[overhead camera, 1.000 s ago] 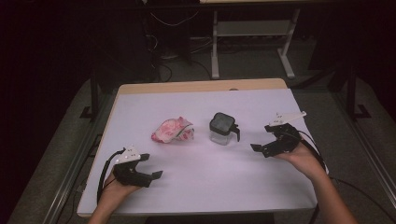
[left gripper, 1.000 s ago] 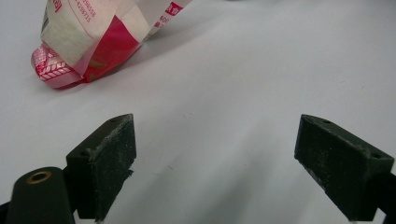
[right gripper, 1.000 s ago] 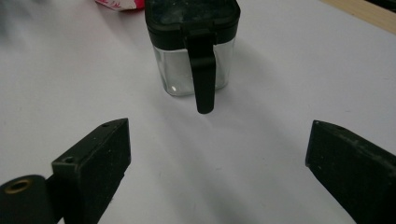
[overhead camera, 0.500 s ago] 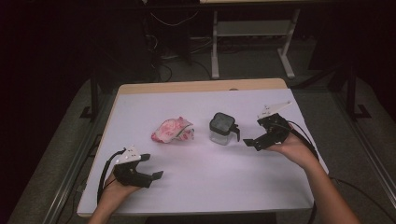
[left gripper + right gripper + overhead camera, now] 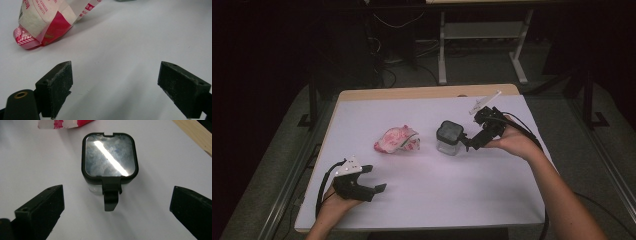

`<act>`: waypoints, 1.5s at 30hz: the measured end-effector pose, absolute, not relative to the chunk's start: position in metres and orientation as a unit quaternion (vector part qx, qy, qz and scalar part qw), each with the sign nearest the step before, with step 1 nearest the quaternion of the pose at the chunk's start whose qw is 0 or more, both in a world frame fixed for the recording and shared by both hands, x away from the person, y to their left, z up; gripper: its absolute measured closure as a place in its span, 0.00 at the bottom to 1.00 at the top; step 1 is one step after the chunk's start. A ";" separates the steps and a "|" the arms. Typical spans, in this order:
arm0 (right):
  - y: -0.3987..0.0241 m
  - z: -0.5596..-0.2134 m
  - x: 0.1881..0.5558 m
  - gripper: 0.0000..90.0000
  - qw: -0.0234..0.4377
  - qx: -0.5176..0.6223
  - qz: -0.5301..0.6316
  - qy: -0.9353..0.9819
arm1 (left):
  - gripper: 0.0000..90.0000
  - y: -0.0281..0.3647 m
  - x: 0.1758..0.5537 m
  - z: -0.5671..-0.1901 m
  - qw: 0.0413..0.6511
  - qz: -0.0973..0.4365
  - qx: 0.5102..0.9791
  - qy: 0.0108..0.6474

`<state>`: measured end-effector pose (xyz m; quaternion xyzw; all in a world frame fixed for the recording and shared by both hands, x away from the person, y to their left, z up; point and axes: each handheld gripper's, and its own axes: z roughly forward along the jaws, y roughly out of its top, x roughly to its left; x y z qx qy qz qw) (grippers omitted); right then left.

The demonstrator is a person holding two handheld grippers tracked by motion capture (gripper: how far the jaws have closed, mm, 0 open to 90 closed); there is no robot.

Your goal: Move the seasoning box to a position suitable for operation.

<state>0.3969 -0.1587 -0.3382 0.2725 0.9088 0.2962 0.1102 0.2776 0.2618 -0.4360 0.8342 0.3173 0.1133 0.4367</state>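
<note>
**Right claw closes in on the container**

High view: your right claw (image 5: pixel 468 143) has moved in beside the container (image 5: pixel 449 137) mid-worktop; left claw (image 5: pixel 374 180) idles, released.

Right gripper view: jaws have just been opening, wide, container ahead, ungrasped.
</note>
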 end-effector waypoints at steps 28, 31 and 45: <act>-0.096 -0.351 0.440 0.00 0.072 0.247 0.209 0.943 | 0.14 0.260 0.275 -0.435 0.435 0.115 0.838 0.309; -0.094 -0.353 0.442 0.00 0.068 0.247 0.205 0.945 | 0.14 0.261 0.275 -0.435 0.435 0.120 0.838 0.308; -0.079 -0.377 0.455 0.00 0.043 0.235 0.181 0.954 | 0.14 0.262 0.277 -0.436 0.434 0.116 0.838 0.309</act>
